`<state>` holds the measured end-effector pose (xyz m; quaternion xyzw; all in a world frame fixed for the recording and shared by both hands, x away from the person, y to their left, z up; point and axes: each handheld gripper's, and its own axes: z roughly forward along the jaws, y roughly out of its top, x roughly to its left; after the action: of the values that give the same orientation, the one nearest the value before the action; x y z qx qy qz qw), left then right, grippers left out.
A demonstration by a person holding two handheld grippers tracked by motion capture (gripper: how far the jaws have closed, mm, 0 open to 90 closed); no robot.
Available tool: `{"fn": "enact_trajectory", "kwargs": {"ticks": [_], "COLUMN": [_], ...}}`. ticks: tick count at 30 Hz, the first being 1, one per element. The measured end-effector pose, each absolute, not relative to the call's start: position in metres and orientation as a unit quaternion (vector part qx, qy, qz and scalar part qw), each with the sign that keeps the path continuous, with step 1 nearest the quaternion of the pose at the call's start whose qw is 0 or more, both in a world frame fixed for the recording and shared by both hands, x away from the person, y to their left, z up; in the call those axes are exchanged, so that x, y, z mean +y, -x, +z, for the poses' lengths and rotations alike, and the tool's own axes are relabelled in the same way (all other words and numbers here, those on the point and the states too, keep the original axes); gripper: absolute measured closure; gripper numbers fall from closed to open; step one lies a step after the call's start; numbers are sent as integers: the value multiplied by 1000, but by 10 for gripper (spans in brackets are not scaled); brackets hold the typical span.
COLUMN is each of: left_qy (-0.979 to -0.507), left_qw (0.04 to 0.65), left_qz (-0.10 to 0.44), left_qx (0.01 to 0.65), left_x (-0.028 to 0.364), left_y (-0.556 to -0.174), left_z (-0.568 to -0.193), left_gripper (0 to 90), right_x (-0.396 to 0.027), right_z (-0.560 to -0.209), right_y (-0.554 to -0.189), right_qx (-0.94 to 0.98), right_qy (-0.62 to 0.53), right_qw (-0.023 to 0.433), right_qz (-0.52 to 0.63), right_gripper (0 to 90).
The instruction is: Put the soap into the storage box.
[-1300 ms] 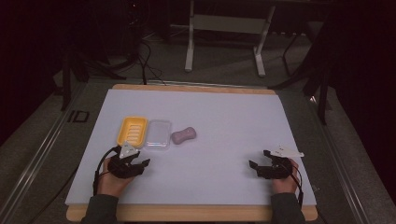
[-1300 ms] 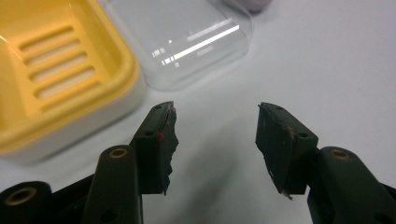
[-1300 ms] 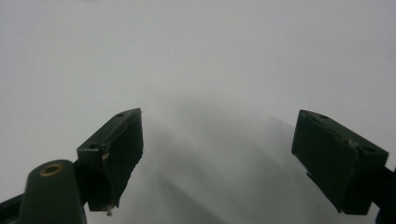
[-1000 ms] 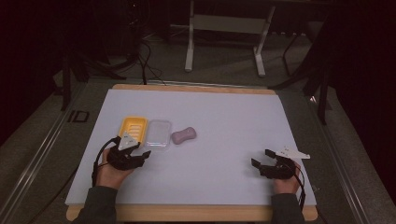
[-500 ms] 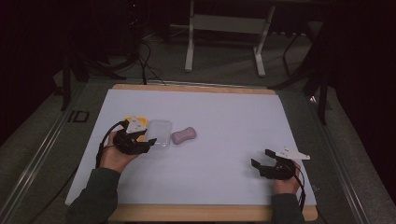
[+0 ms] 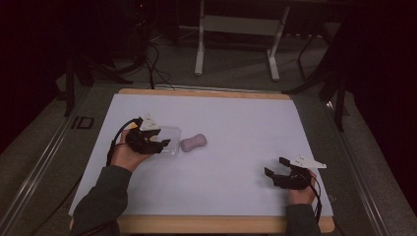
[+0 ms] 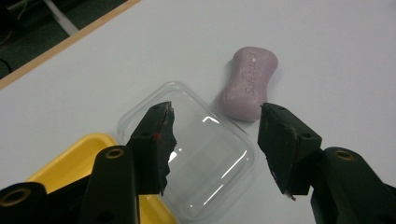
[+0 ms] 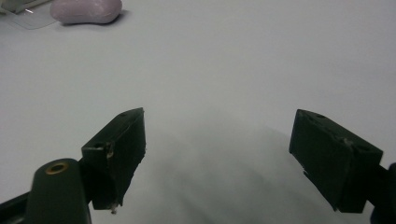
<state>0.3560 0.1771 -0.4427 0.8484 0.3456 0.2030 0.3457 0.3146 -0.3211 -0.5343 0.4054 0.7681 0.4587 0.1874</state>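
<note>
A pink soap bar (image 6: 193,142) lies left of the table's centre, with a clear plastic lid (image 6: 169,137) just to its left. My left gripper (image 6: 162,138) hovers over that lid, jaws apart and nothing between them. In the left gripper view the open left gripper (image 7: 217,112) frames the clear lid (image 7: 201,154); the soap bar (image 7: 250,84) lies beyond it and a yellow tray (image 7: 74,161) sits at the lower left, touching the lid. My right gripper (image 6: 275,166) rests open near the front right. In its own view the right gripper (image 8: 217,135) is wide open over the bare sheet.
A white sheet (image 6: 246,123) covers a wooden board whose edge (image 6: 206,92) shows at the far side. A metal stand (image 6: 236,29) and cables lie on the floor beyond. The soap bar (image 8: 86,10) shows far off in the right gripper view.
My left hand has moved away from the front edge and to the right, from beside the yellow tray to over it and the clear lid. The right hand stayed put.
</note>
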Motion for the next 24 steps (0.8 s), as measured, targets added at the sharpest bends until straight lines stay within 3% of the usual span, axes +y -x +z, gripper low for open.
{"fn": "enact_trajectory", "kwargs": {"ticks": [24], "left_qy": [-874], "left_qw": [322], "left_qz": [168], "left_qx": [323], "left_x": [158], "left_y": [-384], "left_z": [-452], "left_gripper": [443], "right_x": [-321], "right_z": [-534], "right_y": [-314], "right_qx": [770], "right_qy": [-403], "right_qw": [189], "right_qz": [457], "right_gripper": [181]}}
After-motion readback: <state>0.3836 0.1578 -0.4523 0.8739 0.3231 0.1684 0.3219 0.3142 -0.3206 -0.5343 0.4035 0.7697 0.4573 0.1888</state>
